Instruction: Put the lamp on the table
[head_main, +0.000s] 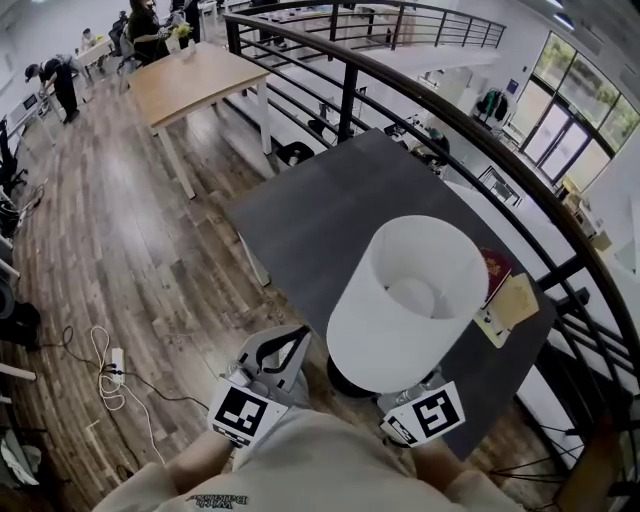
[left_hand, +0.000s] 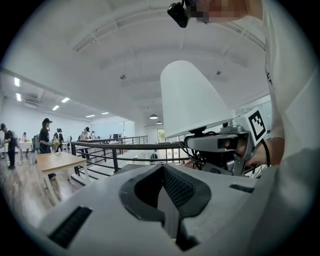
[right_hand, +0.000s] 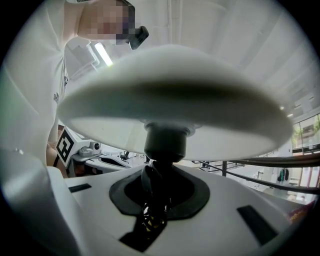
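1. Lamp (head_main: 405, 300) first: it stands upright in the right gripper (right_hand: 159, 185), whose jaws are clamped on the dark stem just under the socket.
2. Its white shade (right_hand: 175, 100) spreads directly above that gripper. From the head view the shade covers the gripper's jaws and leaves only its marker cube showing.
3. The lamp's dark base (head_main: 345, 380) shows below the shade, on the person's side of the dark table (head_main: 320, 210). It is just short of the table's near edge, so the lamp is not set down on it.
4. The left gripper (left_hand: 167, 192) is level beside the right one, on the lamp's left. Its jaws are pressed together with nothing between them, and it does not touch the lamp.
5. Ahead of the right gripper, past the shade, a red booklet (head_main: 495, 268) and a tan card (head_main: 512, 300) lie on the dark table.
6. Beyond the dark table runs a black railing (head_main: 400, 80).
7. Far ahead of the left gripper stands a wooden table (head_main: 195, 80) on the plank floor (head_main: 120, 250), with people near it.
8. To the left gripper's left, a power strip (head_main: 115, 365) with its cable lies on the floor.
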